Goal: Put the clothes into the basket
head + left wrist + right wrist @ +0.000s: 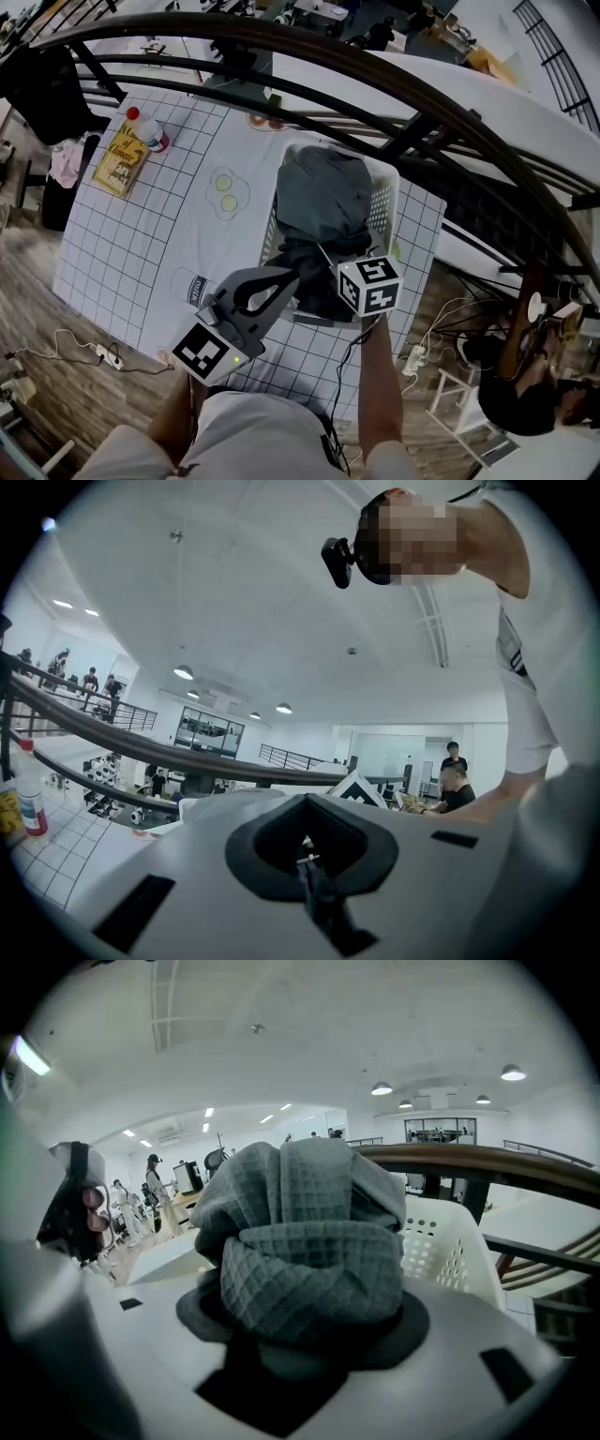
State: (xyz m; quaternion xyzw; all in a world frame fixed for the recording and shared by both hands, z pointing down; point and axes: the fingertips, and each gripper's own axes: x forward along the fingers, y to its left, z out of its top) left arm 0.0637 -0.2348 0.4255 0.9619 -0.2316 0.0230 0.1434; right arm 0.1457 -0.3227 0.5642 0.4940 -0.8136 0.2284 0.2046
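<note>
A white laundry basket (389, 180) stands on the grid-patterned table (122, 253), with grey clothes (323, 192) piled in it. My right gripper (349, 265) reaches over the basket's near end, its marker cube just behind it. In the right gripper view the right gripper (309, 1335) is shut on a bunched grey waffle-knit garment (309, 1241), with the basket's perforated wall (450, 1241) behind it. My left gripper (286, 278) hovers just left of the basket's near corner, jaws together and empty. The left gripper view shows the left gripper (309, 855) tilted up toward the ceiling.
A red-capped bottle (148, 129) and a yellow packet (120, 159) lie at the table's far left corner. Dark curved railings (375, 84) run behind the table. A power strip (105, 354) lies on the floor at left. A seated person (525, 394) is at the lower right.
</note>
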